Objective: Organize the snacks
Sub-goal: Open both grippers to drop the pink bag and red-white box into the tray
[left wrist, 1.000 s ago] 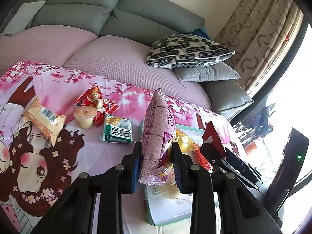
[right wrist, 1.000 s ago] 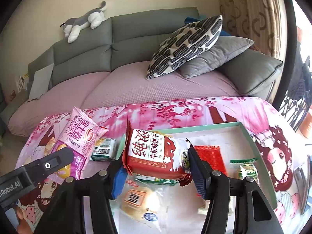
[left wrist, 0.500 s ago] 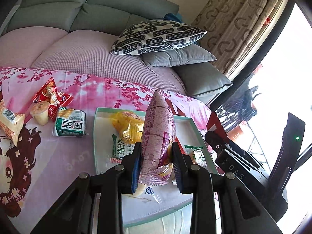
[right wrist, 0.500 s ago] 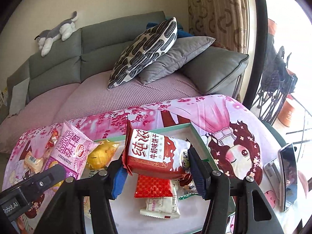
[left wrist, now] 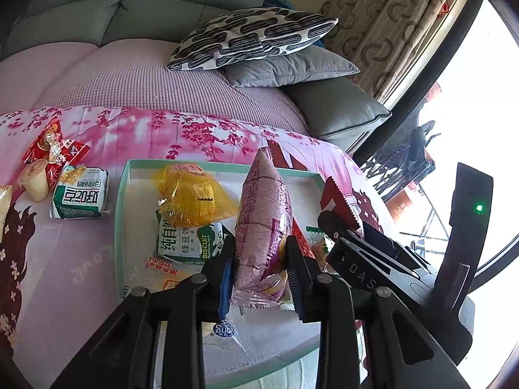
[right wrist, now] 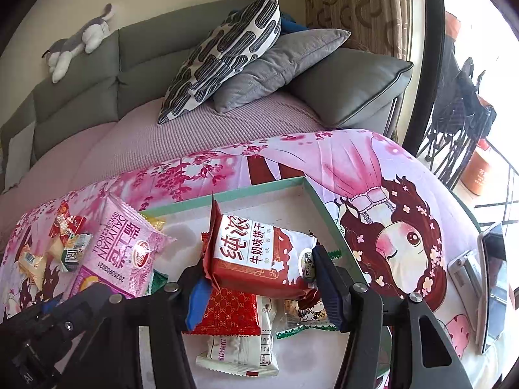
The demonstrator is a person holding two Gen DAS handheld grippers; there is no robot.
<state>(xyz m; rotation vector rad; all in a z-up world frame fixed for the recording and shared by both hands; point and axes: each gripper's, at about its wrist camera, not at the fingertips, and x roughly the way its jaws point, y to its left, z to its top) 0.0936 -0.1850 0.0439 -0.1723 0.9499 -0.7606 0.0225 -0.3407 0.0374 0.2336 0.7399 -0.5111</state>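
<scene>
left gripper (left wrist: pixel 261 267) clamped on pink swiss-roll bag (left wrist: pixel 262 227) | right gripper (right wrist: pixel 259 287) clamped on red biscuit pack (right wrist: pixel 259 253) | both over green tray (right wrist: pixel 319 209) holding snacks

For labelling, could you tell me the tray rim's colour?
Mint green tray rim, clearest in the right wrist view.

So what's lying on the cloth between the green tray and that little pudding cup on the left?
A green-and-white snack packet lies between the tray and the pudding cup, shown in the left wrist view.
</scene>
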